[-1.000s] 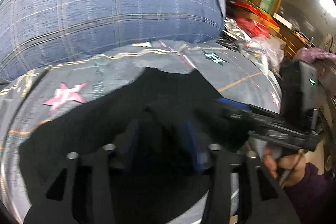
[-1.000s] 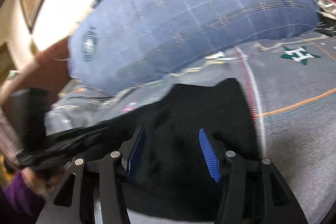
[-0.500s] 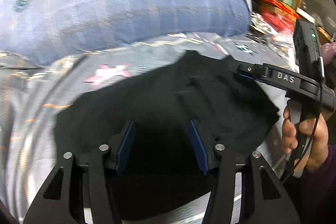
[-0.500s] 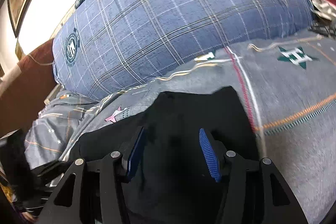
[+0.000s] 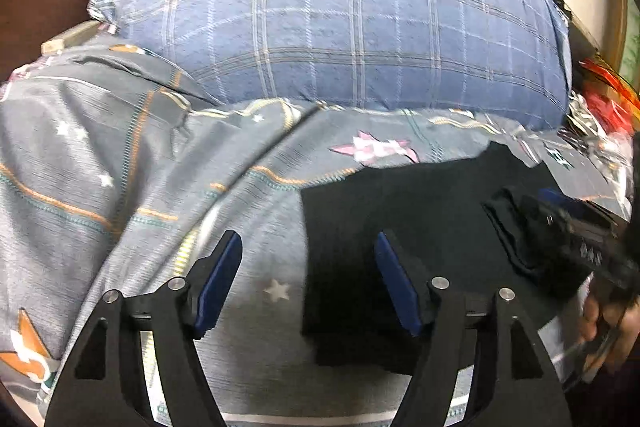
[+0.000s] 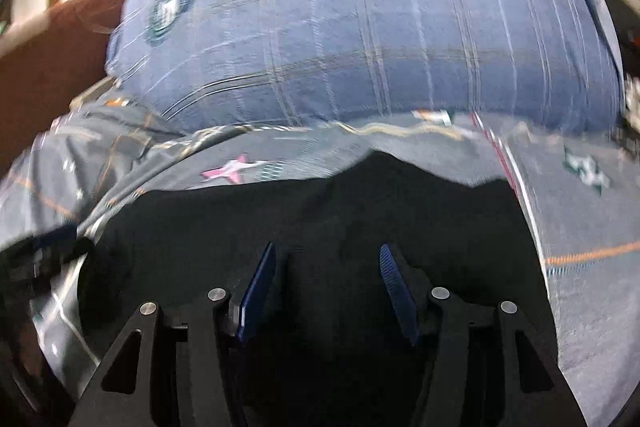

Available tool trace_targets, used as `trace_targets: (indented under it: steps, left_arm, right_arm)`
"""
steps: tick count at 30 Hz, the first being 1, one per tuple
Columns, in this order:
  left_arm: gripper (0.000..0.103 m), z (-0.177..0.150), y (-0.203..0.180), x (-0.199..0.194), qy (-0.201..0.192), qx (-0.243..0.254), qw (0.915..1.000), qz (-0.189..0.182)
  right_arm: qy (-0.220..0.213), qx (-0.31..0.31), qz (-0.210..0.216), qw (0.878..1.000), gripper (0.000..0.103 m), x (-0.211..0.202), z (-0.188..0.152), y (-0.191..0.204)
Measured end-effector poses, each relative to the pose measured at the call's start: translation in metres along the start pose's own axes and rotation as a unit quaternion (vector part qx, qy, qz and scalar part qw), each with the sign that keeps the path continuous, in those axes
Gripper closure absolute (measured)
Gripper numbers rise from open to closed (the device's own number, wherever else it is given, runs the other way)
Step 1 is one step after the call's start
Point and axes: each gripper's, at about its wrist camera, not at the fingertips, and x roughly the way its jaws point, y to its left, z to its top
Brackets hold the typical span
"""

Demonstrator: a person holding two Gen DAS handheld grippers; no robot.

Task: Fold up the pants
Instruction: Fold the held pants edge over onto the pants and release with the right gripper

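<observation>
1. Bedding fills most of what I see: a grey bedsheet printed with stars and orange stitch lines, rumpled on the left side of the left wrist view and smoother toward the right in the right wrist view.
2. Behind it lies a big blue plaid pillow with a round teal badge near its upper left corner; its lower edge rests on the sheet.
3. The black folded pants lie flat on the sheet in front of the pillow, their far edge just short of it. In the left wrist view they sit to the right, with a straight left edge.
4. My left gripper has its blue pads well apart; its jaws have just been opening. The left pad is over bare sheet, the right pad over the pants' left edge, nothing pinched.
5. My right gripper also stands apart, both blue pads above the dark cloth; I see no fabric clamped between them.
6. At the right edge of the left wrist view I see the right gripper's black body, blurred, with a hand below it.
7. Beyond the pillow's right end sits red and clear plastic clutter, too blurred to identify.
</observation>
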Motion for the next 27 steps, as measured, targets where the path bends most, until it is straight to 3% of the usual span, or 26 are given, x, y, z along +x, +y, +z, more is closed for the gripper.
trace_targets:
  steps: [9,27]
  left_arm:
    - [0.033,-0.004,0.001,0.002,-0.001,0.007,0.9999,0.015]
    - [0.033,-0.005,-0.01,0.01,0.004,0.024,0.9996,0.016]
  right_arm:
    - [0.004,-0.079,-0.016,0.997,0.046,-0.002,-0.006,0.04]
    - [-0.002,-0.073,-0.044,0.996,0.046,-0.005,-0.001,0.029]
